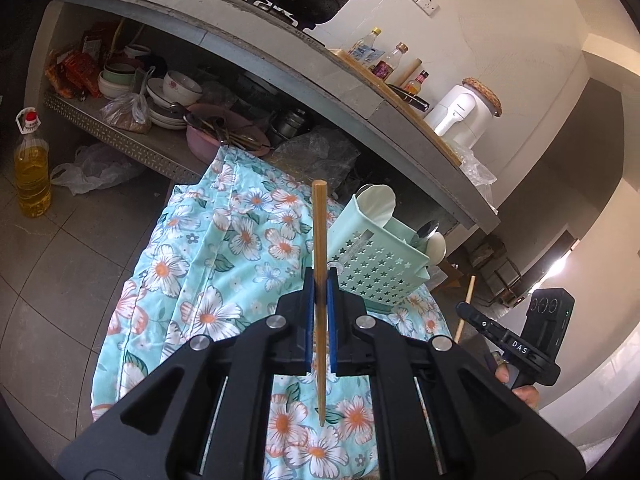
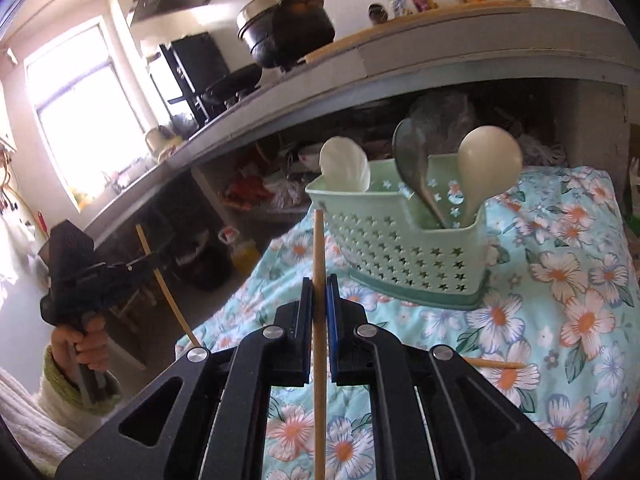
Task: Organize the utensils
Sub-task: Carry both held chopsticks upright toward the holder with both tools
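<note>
your left gripper [image 1: 319, 276] clamped on a bamboo chopstick [image 1: 320, 232], upright, above floral cloth [image 1: 208, 240], your right gripper [image 2: 319, 280] pinching a second chopstick [image 2: 318, 248], also vertical, mint utensil caddy [image 2: 400, 248] just beyond, spoons inside

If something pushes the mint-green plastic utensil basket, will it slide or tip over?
The mint-green plastic utensil basket probably slides or wobbles: it sits on soft floral cloth. It looks light, being perforated. The tall spoons may make it top-heavy.

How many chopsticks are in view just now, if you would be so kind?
3: one chopstick clamped in the left gripper, another in the right gripper, a third lying on the floral cloth. Others may be hidden.
</note>
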The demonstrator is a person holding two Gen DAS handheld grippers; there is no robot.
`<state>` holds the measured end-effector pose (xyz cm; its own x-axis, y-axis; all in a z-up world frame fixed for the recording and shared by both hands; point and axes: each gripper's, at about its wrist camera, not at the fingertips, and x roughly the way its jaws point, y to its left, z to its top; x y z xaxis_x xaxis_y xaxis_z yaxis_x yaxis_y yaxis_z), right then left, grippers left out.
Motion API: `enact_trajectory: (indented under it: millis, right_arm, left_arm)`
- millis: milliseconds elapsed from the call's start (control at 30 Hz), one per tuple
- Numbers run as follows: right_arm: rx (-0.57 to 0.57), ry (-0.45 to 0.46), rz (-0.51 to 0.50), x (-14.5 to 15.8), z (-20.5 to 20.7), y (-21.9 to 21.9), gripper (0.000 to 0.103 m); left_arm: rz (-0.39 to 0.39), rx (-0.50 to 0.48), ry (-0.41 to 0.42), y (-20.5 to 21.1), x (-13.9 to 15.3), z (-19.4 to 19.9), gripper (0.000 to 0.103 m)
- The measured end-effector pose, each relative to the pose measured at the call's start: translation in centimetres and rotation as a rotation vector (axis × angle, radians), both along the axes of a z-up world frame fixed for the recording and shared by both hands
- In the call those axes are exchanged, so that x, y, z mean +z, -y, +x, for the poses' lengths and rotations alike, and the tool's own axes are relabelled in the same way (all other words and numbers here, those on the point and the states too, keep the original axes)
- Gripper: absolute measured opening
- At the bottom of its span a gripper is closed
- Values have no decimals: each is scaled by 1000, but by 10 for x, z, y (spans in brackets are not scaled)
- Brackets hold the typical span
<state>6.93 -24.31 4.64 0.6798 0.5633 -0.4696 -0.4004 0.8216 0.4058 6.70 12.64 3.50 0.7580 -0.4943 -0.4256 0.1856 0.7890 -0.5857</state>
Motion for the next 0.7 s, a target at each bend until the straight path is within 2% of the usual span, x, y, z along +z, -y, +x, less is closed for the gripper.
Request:
enact_trajectory:
  millis: [233, 433, 567, 700]
  right_arm:
    - [-61, 8, 35, -3, -18, 15, 7]
    - [-78, 8, 53, -9, -22, 18, 7]
    - [-80, 13, 60, -7, -22, 21, 7]
    - [-80, 20, 67, -6, -22, 23, 7]
  left_arm:
    - [-1, -46, 83, 21, 29, 15, 4]
    - [-6, -102, 243, 52, 81, 35, 4]
    - [27, -108, 361, 80, 118, 54, 4]
    - [20, -102, 417, 105, 135, 83, 4]
